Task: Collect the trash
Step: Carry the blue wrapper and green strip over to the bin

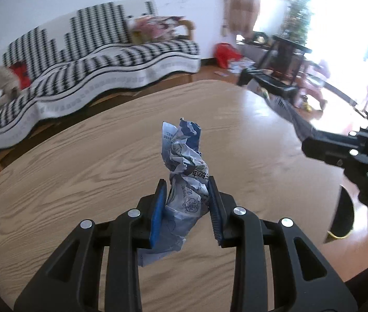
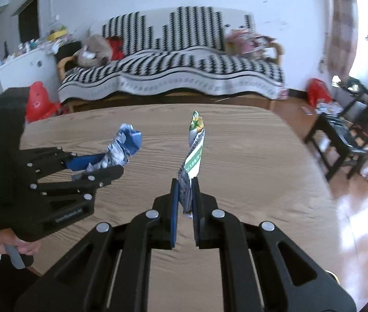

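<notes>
My left tongs (image 1: 186, 195) clamp a crumpled blue wrapper (image 1: 184, 156); my right tongs (image 2: 184, 192) pinch a green-white packet (image 2: 195, 145) above the tabletop (image 2: 249, 156).

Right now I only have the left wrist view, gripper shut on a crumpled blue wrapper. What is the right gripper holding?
Observer: The right gripper is shut on a flattened green and white wrapper.
Operator: Is it touching the table?
Observer: No, it stands up from the gripper above the wooden table.
Operator: Anything left of the sofa?
Observer: A red plastic bag sits on the floor there.
</notes>
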`<control>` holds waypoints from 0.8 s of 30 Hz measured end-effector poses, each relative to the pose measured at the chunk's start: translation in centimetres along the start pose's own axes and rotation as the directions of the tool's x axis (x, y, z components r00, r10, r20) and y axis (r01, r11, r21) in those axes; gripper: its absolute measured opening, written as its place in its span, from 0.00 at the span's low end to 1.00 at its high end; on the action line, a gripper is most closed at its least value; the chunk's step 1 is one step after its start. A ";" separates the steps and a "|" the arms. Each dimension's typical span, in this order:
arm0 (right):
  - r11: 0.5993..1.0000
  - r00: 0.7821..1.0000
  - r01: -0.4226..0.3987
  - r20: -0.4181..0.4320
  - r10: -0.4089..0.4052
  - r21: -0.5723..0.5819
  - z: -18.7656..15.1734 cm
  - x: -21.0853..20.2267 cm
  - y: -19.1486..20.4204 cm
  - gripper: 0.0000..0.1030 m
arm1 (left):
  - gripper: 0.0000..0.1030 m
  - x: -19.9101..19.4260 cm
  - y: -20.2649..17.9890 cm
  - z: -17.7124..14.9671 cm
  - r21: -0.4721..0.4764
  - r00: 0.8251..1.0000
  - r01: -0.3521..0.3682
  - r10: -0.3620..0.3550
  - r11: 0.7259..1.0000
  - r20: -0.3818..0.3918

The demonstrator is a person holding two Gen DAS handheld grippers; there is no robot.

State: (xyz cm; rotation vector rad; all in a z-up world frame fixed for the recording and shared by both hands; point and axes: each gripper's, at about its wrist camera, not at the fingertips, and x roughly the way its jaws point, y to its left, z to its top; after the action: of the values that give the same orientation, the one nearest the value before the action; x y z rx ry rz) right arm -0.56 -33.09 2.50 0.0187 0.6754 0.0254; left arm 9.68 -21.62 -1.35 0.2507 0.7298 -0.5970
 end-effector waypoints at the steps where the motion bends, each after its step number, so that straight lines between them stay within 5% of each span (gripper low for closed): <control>1: 1.000 1.000 0.021 0.008 -0.021 0.009 -0.5 -1.1 -1.2 0.10 | 0.30 0.2 -1.6 0.3 0.012 1.000 0.021 -0.021 1.000 -0.001; 13: 0.956 0.972 0.224 0.024 -0.233 0.187 -8.6 -11.4 -14.9 0.10 | 0.30 2.6 -19.5 1.7 0.145 0.970 0.242 -0.239 0.959 -0.035; 24: 0.888 0.935 0.348 -0.047 -0.351 0.299 -15.7 -16.0 -23.0 0.10 | 0.30 5.6 -29.7 0.7 0.202 0.922 0.386 -0.365 0.900 -0.131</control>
State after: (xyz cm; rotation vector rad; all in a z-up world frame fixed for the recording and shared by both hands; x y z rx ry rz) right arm -22.43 -56.46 -0.32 0.1930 0.6607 -0.4280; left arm -4.20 -48.27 -5.09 0.3509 0.8056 -1.0469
